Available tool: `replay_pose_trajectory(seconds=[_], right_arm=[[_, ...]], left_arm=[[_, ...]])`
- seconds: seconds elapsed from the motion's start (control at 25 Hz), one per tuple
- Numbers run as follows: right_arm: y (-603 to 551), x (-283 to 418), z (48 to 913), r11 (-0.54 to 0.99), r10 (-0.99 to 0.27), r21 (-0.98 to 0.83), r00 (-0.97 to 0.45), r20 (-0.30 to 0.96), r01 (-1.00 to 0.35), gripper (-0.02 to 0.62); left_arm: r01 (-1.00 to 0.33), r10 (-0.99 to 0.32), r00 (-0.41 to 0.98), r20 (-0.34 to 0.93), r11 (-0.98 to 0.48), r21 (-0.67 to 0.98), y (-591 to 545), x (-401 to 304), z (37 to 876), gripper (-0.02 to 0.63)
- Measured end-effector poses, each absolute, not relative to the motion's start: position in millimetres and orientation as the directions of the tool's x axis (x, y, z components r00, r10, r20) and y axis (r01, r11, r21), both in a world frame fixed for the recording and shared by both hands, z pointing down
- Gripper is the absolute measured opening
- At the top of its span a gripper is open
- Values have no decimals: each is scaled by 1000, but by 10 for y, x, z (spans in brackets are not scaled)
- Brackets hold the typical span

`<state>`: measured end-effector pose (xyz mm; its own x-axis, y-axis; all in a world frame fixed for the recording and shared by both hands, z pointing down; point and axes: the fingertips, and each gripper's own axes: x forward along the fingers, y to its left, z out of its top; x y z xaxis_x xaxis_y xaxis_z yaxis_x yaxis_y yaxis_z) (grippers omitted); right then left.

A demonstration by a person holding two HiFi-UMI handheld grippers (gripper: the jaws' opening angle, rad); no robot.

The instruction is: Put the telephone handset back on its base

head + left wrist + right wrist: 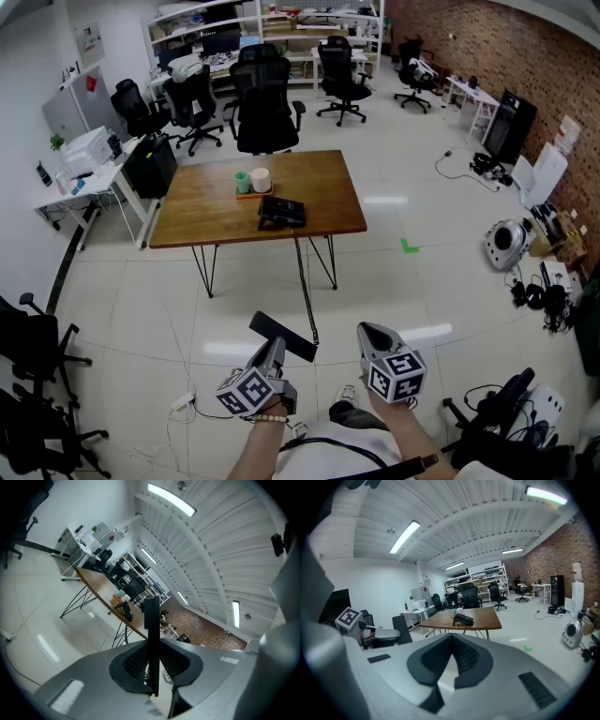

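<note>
The black telephone handset (281,337) is clamped in my left gripper (274,351), low over the floor and well short of the table. In the left gripper view the handset (151,634) stands edge-on between the pads of that gripper (153,667). Its coiled cord (307,298) runs up to the black telephone base (280,213) on the wooden table (206,211). My right gripper (369,331) hangs beside the left one, shut and empty. The right gripper view shows the tips of this gripper (451,637) meeting, with the base (463,619) far ahead.
A green cup (242,181) and a white cup (261,179) stand on an orange mat behind the base. A black office chair (264,114) is at the table's far side. Cables and devices (511,244) lie on the floor at right, chairs (33,356) at left.
</note>
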<state>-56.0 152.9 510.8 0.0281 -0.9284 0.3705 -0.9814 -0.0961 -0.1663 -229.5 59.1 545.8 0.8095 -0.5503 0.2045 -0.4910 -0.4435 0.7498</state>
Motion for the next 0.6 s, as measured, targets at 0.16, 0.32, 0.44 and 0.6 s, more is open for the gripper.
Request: replay_pose_trajectory(seconds=[0.16,0.32,0.44,0.6], right_arm=[[1496,-559,5101,-90,-929,-162,25,369,-983,2],[1495,-549,5109,-89,-929,-162,24,368,-983,2],[1480,-540,5102,-88,-929,-161,23,368,-983,2],[1464,-549,5100,-84,-929,-160,19,370,-984,2]], left_arm=[[-487,-552,810,198,-445,751,566,-2274,5442,67],[-487,-552,810,198,-445,751,564,-2265,5452,67],[-488,-552,810,198,-446,750,547,-2253,5444,67],[-485,-551,811,197,-445,753,542,-2243,5435,67]])
